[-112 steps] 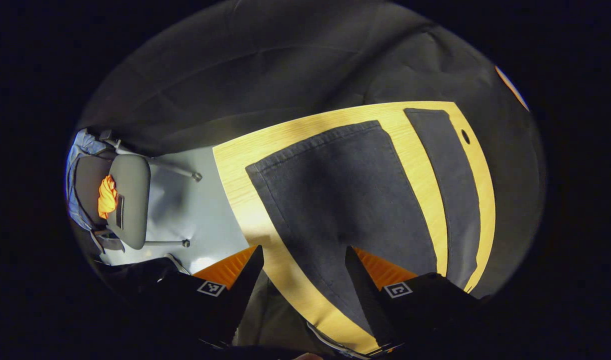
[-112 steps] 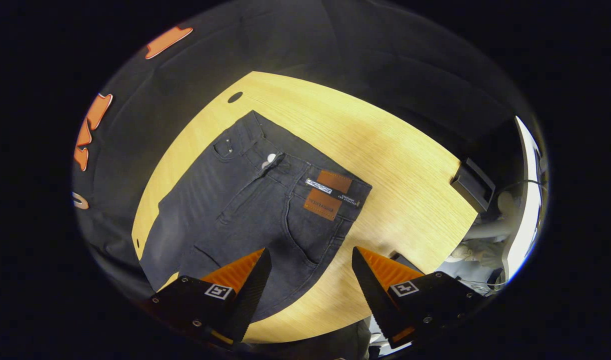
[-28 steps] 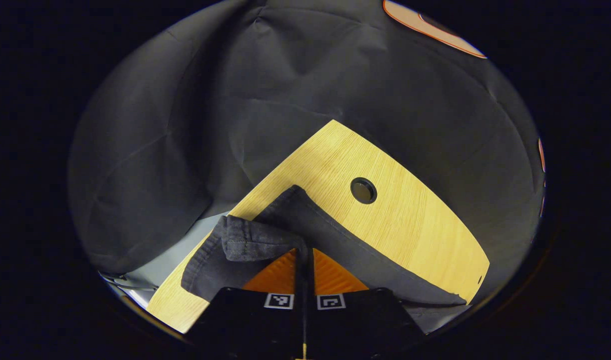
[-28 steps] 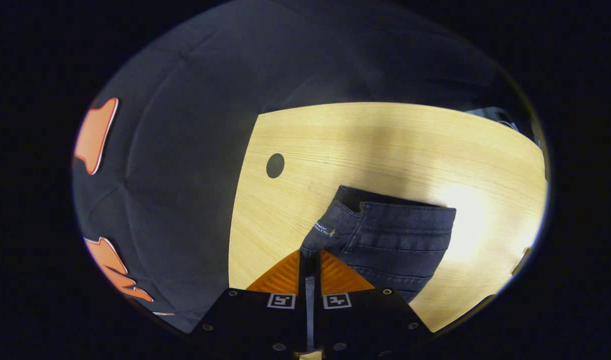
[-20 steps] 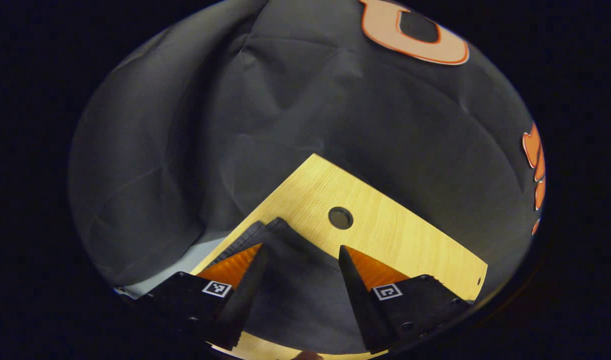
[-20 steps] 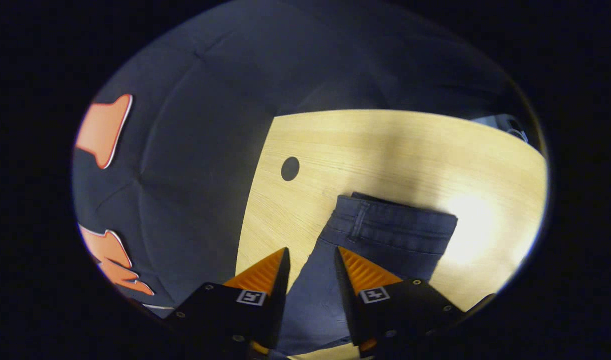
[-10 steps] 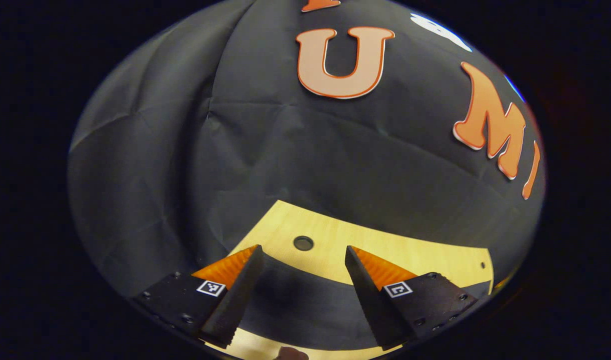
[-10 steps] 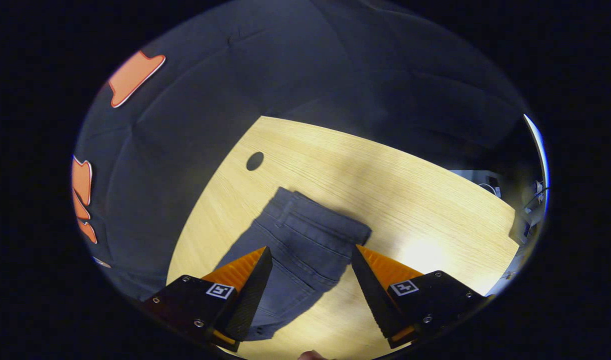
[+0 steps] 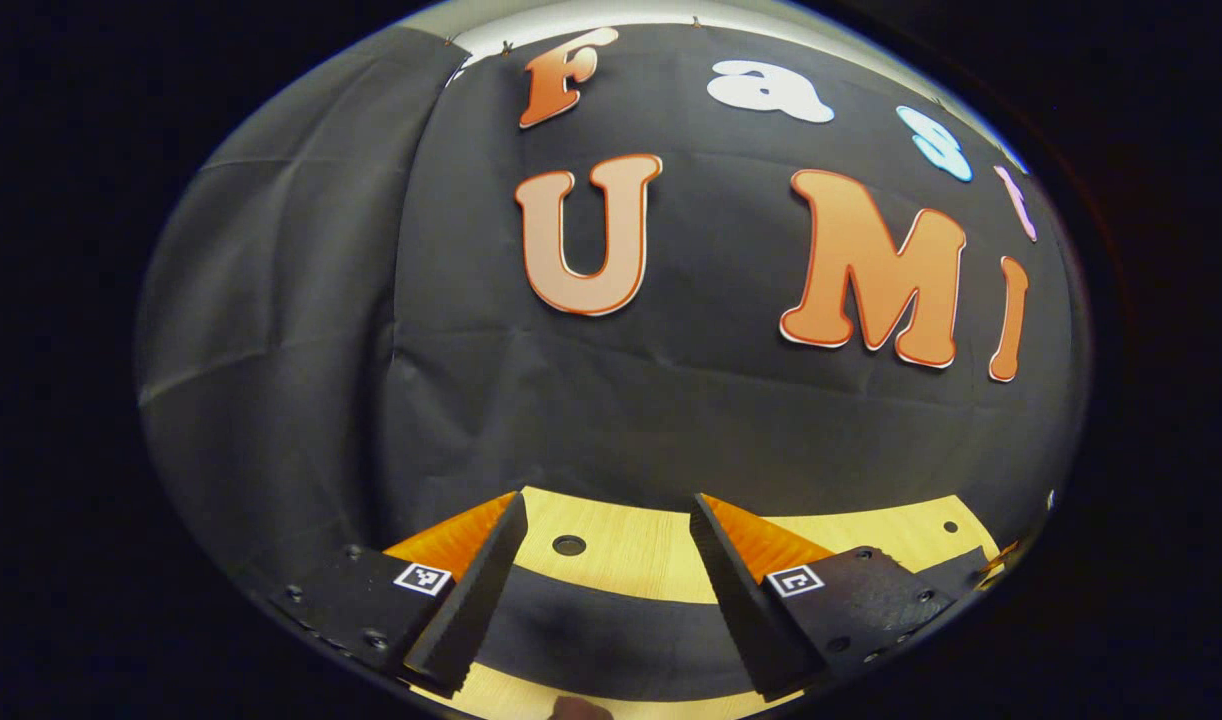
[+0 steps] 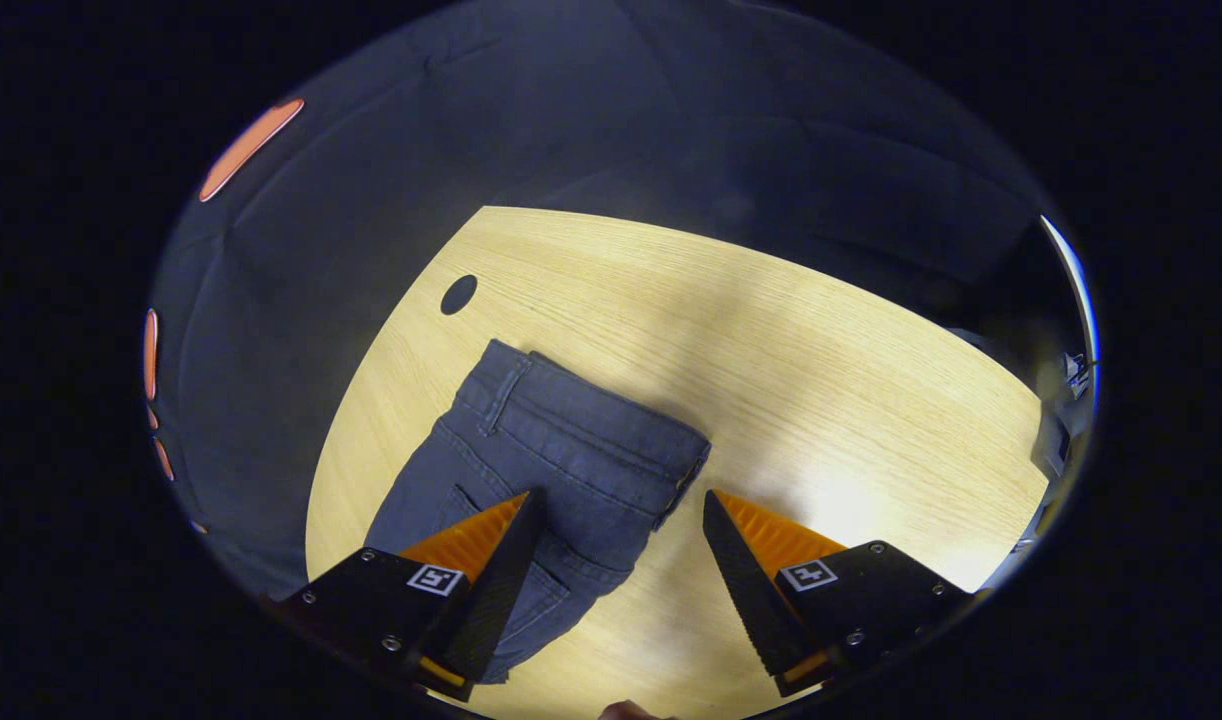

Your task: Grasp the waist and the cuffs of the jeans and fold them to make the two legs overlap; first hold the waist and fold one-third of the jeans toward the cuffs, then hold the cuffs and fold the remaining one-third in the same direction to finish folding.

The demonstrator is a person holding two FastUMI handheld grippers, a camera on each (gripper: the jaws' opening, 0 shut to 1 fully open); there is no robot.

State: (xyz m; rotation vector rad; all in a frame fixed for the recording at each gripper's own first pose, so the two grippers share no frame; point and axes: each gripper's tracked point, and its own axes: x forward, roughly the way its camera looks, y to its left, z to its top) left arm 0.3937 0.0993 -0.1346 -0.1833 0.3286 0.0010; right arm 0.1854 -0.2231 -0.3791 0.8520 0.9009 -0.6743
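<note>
The jeans (image 10: 556,470) lie flat on the wooden surface (image 10: 771,360) with the legs already laid over each other, the waistband at the far end by the cable hole (image 10: 458,294) and the long axis running back toward the near left. The right gripper (image 10: 616,560) hangs spread and empty just above and near of that waist, so it looks the better placed to take the waist for the first one-third fold. The left gripper (image 9: 601,590), also spread and empty, hovers over a dark band of denim at the near edge, facing the wall.
</note>
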